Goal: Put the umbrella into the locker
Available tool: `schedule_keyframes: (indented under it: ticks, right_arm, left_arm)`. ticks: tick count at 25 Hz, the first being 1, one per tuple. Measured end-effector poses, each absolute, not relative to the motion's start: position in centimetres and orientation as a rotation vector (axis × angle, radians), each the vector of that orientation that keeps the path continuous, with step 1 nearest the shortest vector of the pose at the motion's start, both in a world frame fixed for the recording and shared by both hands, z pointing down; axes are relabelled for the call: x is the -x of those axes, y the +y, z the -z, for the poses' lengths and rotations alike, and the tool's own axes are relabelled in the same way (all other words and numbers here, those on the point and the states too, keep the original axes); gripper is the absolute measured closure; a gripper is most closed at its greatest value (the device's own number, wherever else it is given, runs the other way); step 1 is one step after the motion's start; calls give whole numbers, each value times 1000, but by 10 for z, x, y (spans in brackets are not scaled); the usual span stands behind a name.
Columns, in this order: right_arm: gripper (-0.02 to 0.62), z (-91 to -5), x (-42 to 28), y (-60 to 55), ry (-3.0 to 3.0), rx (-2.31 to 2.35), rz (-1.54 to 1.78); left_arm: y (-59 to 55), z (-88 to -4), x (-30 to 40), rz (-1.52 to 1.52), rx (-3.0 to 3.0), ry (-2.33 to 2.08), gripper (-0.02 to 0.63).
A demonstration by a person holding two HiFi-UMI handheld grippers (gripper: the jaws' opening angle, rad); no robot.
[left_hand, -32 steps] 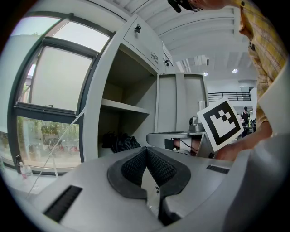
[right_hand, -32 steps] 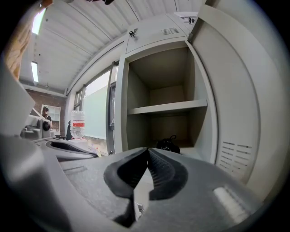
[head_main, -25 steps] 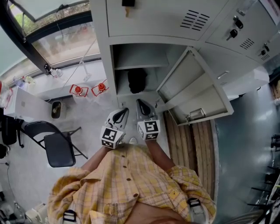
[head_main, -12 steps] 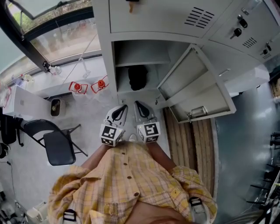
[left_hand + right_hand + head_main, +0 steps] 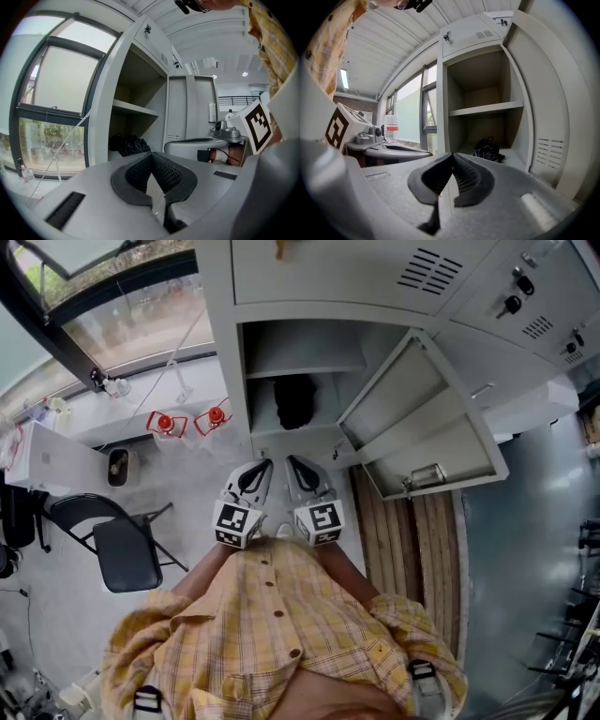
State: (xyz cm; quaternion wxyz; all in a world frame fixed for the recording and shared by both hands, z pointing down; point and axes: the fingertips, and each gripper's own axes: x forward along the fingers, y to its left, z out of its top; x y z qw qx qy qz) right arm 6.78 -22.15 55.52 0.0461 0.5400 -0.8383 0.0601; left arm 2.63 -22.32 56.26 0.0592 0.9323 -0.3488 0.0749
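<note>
A pale grey floor (image 5: 187, 474) fills the head view, bounded at ten o'clock by a dark-framed window (image 5: 112, 315) along the far wall. At eight o'clock stands a black folding chair (image 5: 127, 554). Toward the centre, at about ten o'clock of the grippers, two small red-topped objects (image 5: 166, 424) (image 5: 217, 416) sit side by side on the floor; what they are cannot be made out. A grey locker (image 5: 221, 343) occupies twelve o'clock, with one compartment open and divided by a shelf (image 5: 485, 108). The umbrella (image 5: 294, 401), black and folded into a loose bundle, lies on the compartment floor below this shelf, well apart from both grippers; it shows to the left of the jaws in the left gripper view (image 5: 129, 144) and at about one o'clock of the jaws in the right gripper view (image 5: 489, 150). The left gripper (image 5: 263, 468) and the right gripper (image 5: 297, 464) are held side by side just in front of the person's yellow checked shirt (image 5: 281, 634), both pointing toward twelve o'clock at the open compartment. The left gripper's (image 5: 151, 159) jaws are pressed together with nothing between them; the right gripper's (image 5: 452, 158) jaws are likewise closed and empty. The locker door (image 5: 422, 418) stands swung out at two o'clock. Below it, at four o'clock, runs a strip of brown ribbed flooring (image 5: 412, 549).
</note>
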Motion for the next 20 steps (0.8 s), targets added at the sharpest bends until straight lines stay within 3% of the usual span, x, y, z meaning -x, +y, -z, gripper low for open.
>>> schedule_keyframes:
  ticks: [20]
  right_arm:
    - [598, -573, -94, -213, -2532, -1688, -250]
  left_arm:
    - [-226, -582, -12, -271, -2814, -1075, 606]
